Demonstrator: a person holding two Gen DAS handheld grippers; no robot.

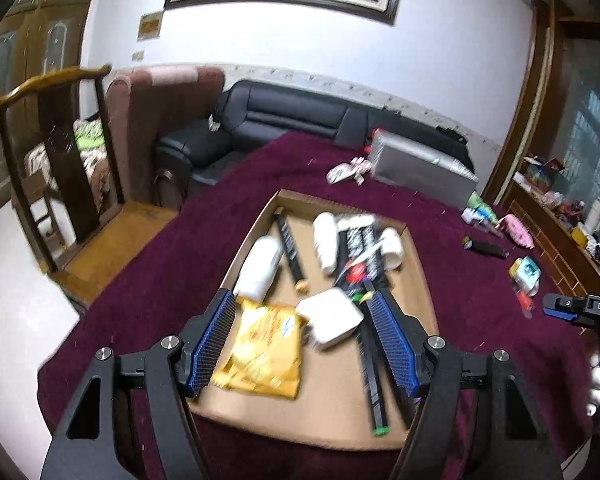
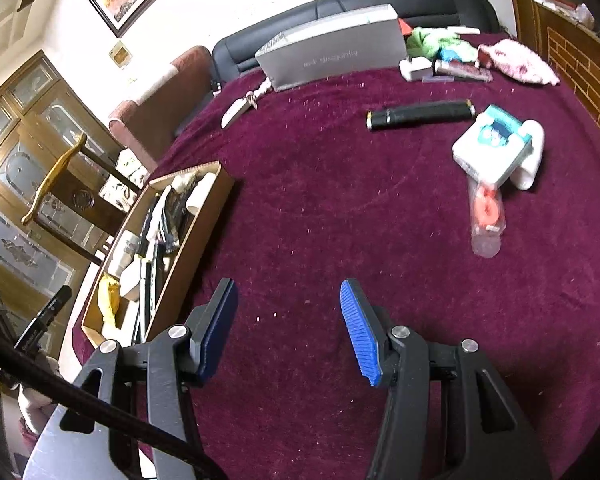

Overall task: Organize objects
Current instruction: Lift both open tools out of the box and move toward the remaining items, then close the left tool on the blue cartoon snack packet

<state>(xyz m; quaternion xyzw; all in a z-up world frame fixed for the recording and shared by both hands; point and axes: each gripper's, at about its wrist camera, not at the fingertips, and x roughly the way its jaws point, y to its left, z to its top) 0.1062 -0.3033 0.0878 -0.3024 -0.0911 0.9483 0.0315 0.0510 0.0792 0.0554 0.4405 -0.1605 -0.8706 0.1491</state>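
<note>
A shallow cardboard box (image 1: 418, 276) lies on the maroon tablecloth and holds a yellow snack bag (image 1: 262, 354), a white charger block (image 1: 330, 316), a white bottle (image 1: 260, 266), black sticks and white tubes. My left gripper (image 1: 302, 300) is open and empty, hovering over the box's near end above the yellow bag. My right gripper (image 2: 288, 284) is open and empty over bare cloth, right of the box (image 2: 196, 236). Loose on the cloth ahead lie a black cylinder (image 2: 420, 114), a white-and-teal packet (image 2: 492, 148) and a clear tube with orange rings (image 2: 486, 220).
A grey box (image 2: 332, 56) stands at the table's far side, with a white remote (image 2: 236, 112), green cloth (image 2: 432, 42) and pink cloth (image 2: 520, 62) near it. A wooden chair (image 1: 60, 168) stands left of the table, a black sofa (image 1: 284, 114) behind.
</note>
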